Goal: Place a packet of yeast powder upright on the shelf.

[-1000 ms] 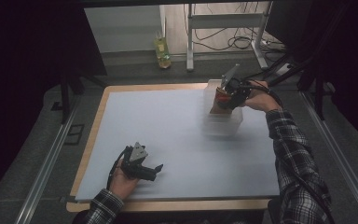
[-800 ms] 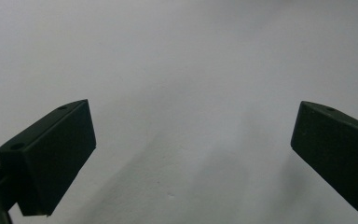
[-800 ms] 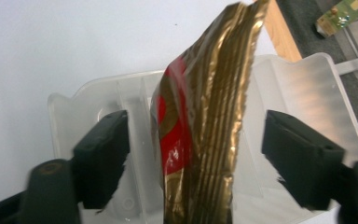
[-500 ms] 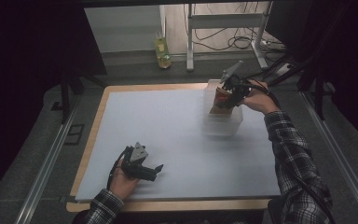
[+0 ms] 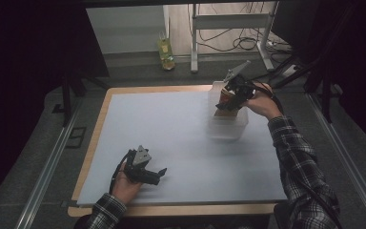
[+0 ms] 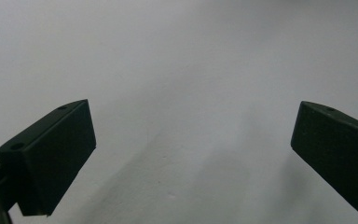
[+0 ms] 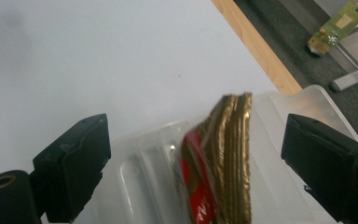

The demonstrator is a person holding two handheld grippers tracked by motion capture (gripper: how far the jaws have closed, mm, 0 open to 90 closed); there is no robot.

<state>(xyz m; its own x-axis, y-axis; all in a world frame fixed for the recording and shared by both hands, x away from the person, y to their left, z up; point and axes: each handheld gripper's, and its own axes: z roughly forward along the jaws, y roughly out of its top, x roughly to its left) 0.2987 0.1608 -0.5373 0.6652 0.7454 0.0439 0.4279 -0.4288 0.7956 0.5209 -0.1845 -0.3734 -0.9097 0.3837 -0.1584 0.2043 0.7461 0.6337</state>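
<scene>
One red and gold foil snack packet (image 7: 219, 163) standing in the clear plastic tub (image 5: 227, 125), right gripper (image 7: 196, 158) opening wide and letting go, left gripper (image 6: 191, 154) resting open on the white table (image 5: 171, 129); maybe nearly finishing

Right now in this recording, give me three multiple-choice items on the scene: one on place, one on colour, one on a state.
1. Where does the clear plastic container stand?
A. at the table's far right
B. at the near left corner
C. on the floor

2. What colours does the snack packet in the container show?
A. blue and white
B. red and gold
C. green and black

3. How does the right tool stand to the packet?
A. clamped on it
B. open, pads clear of it
C. turned away from the container

Answers:
1 A: the high view shows it on the white table by the far right edge.
2 B: the right gripper view shows red film and gold edges.
3 B: gaps show either side; the jaws have just been opening.
</scene>
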